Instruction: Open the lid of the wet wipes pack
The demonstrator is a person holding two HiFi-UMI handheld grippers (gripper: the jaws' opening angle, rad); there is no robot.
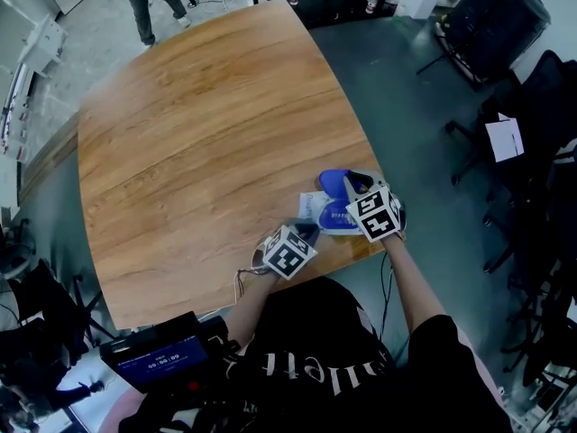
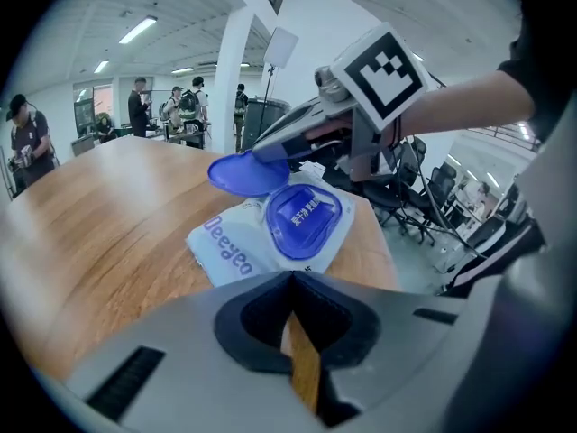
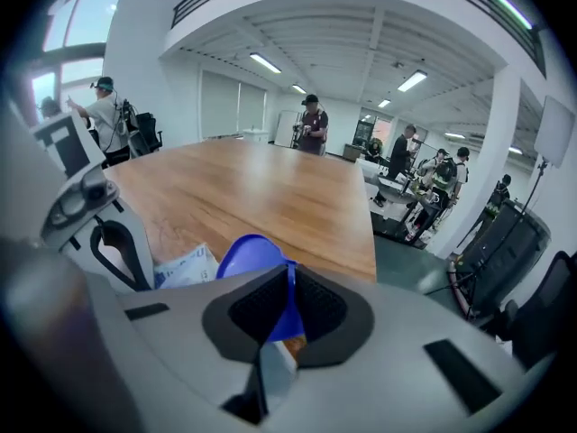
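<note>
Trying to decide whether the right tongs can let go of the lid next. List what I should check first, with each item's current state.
1. Lid lifted off the blue opening frame: ok.
2. Right gripper tongs shut on the lid's edge: ok.
3. Left gripper steadying the wet wipes pack: not ok. Its tongs are shut on nothing and the pack lies ahead of them.
4. Pack lying flat on the table: ok.
5. Lid will stay open by itself once released: cannot tell.
</note>
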